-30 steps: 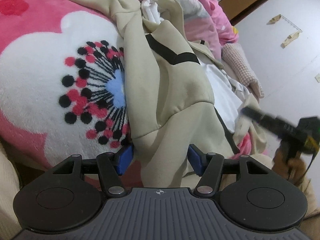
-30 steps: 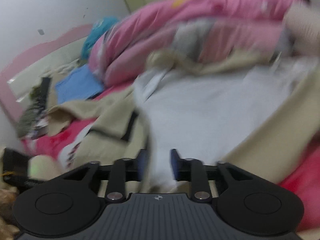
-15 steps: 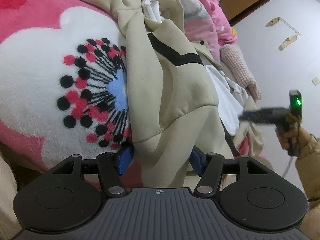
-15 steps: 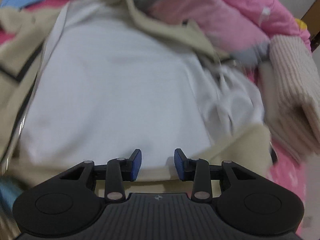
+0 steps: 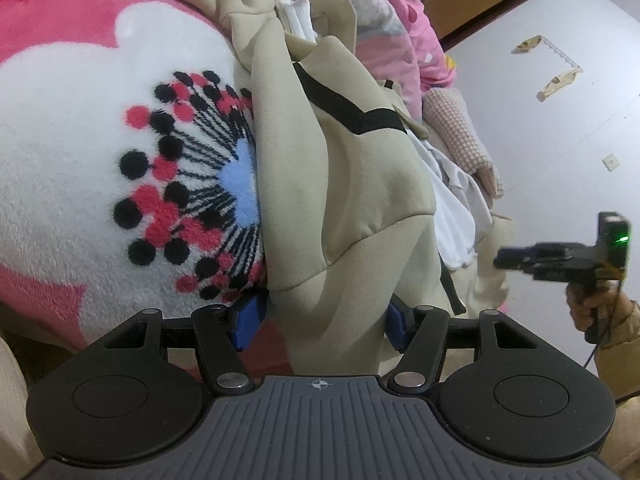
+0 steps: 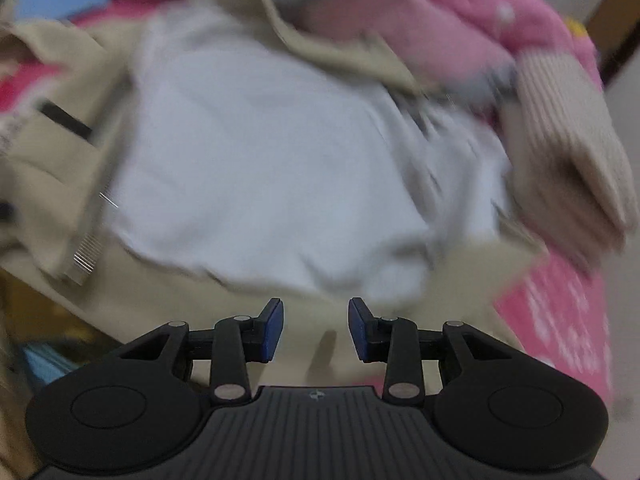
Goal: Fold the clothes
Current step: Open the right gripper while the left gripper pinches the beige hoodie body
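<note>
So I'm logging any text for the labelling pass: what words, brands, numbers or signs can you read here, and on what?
None can be read.
Beige jacket: black stripe only, no lettering.
Pink blanket: flower pattern of dots, no words.
Pink bedding: pale marks in the right wrist view, too blurred to read.
Left tool and right tool: a small crosshair mark on each body, no text.

My left gripper [image 5: 322, 320] is clamped on thick fabric. My right gripper [image 6: 316, 330] hangs with jaws apart, empty, pointing down; my right hand [image 5: 592, 304] grips its handle.
</note>
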The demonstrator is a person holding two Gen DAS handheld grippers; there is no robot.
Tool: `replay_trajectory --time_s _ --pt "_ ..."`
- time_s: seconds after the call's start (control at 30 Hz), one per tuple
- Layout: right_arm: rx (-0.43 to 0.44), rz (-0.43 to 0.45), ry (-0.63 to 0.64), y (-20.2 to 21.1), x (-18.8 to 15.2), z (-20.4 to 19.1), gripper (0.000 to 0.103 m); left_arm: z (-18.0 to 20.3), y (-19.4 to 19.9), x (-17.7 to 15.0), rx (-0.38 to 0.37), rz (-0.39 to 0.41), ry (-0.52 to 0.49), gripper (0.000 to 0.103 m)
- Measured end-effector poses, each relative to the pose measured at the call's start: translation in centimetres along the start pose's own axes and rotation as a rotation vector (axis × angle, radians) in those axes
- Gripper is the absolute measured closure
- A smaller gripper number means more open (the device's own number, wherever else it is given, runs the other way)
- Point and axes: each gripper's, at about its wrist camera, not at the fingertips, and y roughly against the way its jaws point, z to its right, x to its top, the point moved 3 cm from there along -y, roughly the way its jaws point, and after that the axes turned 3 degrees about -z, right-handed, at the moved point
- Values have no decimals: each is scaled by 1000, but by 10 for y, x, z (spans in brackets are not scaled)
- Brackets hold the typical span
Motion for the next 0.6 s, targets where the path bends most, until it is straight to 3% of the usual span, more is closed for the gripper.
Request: replay_trajectory --time_s 0.13,0.23,0.3,0.47,0.6 --pt "191 -6 45 -20 5 -43 66 0 2 -2 -3 1 -6 42" --pt "196 -93 67 -63 -7 -56 65 -1 3 -4 -9 -1 -6 42" --pt "211 -80 44 -58 -7 -51 65 0 5 -5 -12 -1 -8 42" --pt "323 88 -34 -8 19 -35 63 4 4 -5 -15 -1 -14 40" --pt "351 247 -28 4 66 -34 60 5 3 -5 -20 -2 -13 40"
